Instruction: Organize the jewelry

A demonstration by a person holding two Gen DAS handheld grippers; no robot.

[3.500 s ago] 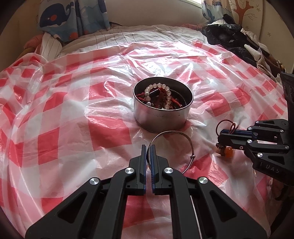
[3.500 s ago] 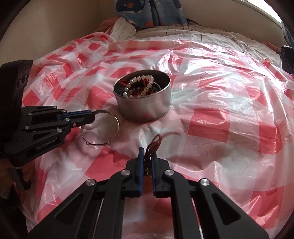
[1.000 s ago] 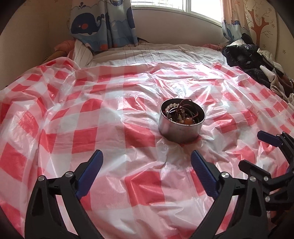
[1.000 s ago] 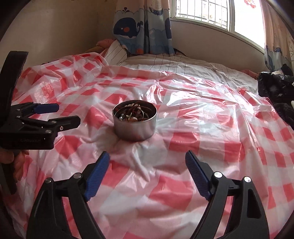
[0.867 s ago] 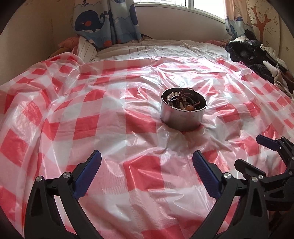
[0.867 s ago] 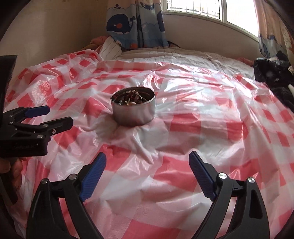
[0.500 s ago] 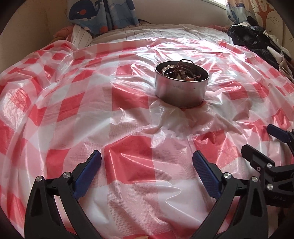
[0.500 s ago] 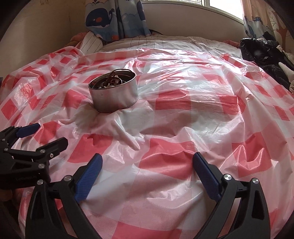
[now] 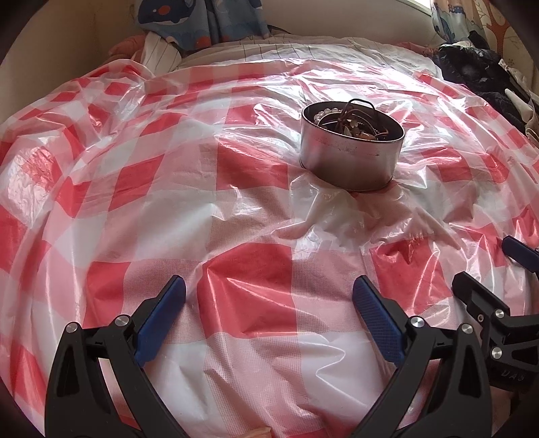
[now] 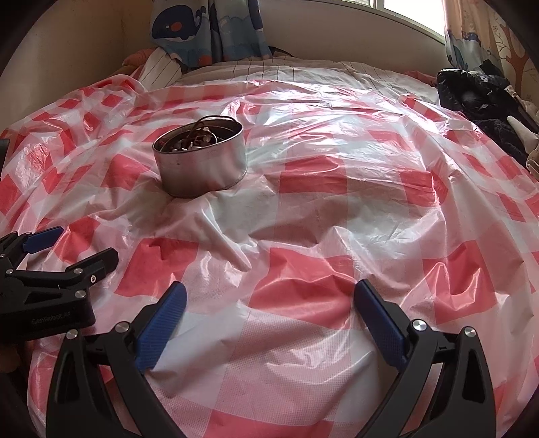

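A round metal tin point(image 9: 350, 153) stands on the red and white checked plastic sheet point(image 9: 246, 296), holding a tangle of bead bracelets and cords point(image 9: 350, 123). The same tin point(image 10: 200, 165) sits left of centre in the right wrist view. My left gripper point(image 9: 269, 293) hovers low over the sheet well in front of the tin, open, with nothing between its blue pads. My right gripper point(image 10: 269, 296) is likewise open and empty, close above the sheet and to the right of the left gripper point(image 10: 74, 246), whose fingers show at the left edge.
The sheet covers a bed and is wrinkled around the tin. A heap of dark clothes point(image 10: 481, 97) lies at the far right. Whale-print curtains point(image 10: 209, 30) and a wall close off the back. The right gripper's fingers point(image 9: 485, 293) reach in at the left view's right edge.
Both grippers have sunk toward the sheet and tilted down over the last second, so the tin looks nearer and larger. Earlier each was shut on a jewelry piece; now both are open and empty.
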